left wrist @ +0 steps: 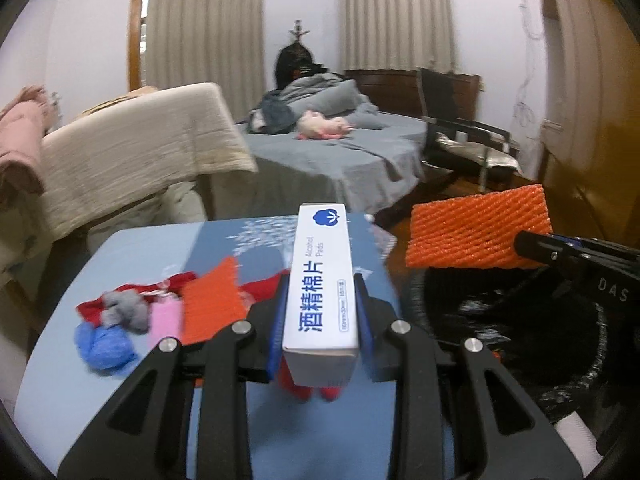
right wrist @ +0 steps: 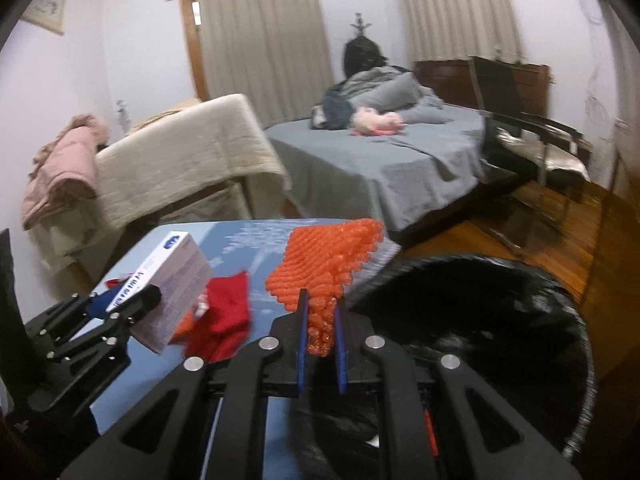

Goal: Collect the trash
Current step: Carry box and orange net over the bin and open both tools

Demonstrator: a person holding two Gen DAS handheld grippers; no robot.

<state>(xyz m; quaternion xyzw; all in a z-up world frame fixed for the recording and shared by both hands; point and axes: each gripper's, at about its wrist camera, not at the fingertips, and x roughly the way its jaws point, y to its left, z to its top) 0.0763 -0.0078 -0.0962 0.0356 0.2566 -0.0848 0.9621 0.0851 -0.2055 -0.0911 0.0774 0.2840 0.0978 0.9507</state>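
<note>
While bed (left wrist: 340, 152) fills room, rags (left wrist: 132, 312) litter blue table (left wrist: 160, 248)

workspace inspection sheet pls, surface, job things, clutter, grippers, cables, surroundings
surface: blue table, patterned top.
job's things: white box clamped in the left hand-held gripper; orange foam net clamped in the right hand-held gripper, at the rim of the black-lined bin.
clutter: on the table, blue wad, grey wad, pink piece, second orange net, red cloth.
grippers: both shut on their items.
cables: nothing seen.
surroundings: bed with pink plush, cloth-draped sofa, chair, curtains, wood floor.
</note>
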